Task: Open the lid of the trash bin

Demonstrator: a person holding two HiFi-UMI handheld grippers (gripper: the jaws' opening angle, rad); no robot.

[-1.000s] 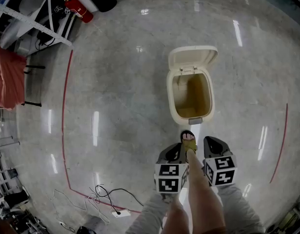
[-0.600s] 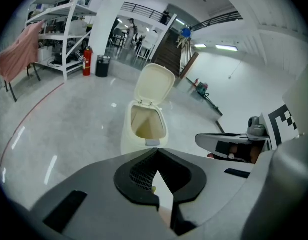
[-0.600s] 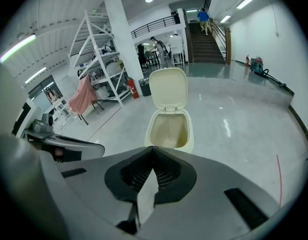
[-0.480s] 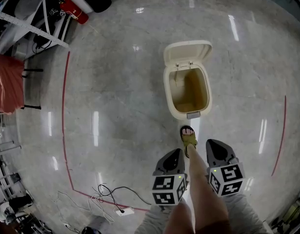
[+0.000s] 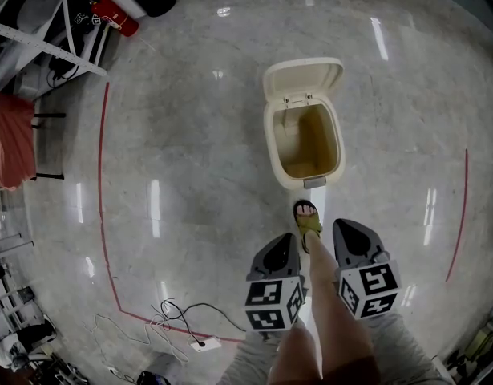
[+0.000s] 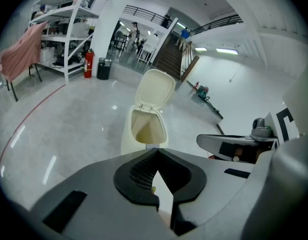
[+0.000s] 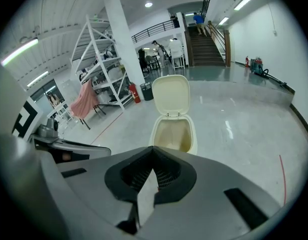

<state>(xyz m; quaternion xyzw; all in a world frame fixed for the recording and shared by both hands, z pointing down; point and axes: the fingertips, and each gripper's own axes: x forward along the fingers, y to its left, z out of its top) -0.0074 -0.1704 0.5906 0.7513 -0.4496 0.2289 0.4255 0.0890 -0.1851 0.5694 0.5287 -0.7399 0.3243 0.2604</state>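
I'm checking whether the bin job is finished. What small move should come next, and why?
Probably none toward the bin: its lid already stands open. The left gripper and right gripper hang short of it, jaws together, empty. I would just keep them there.

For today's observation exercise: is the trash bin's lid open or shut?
Open. The lid stands tipped back from the trash bin, whose inside shows in all three views.
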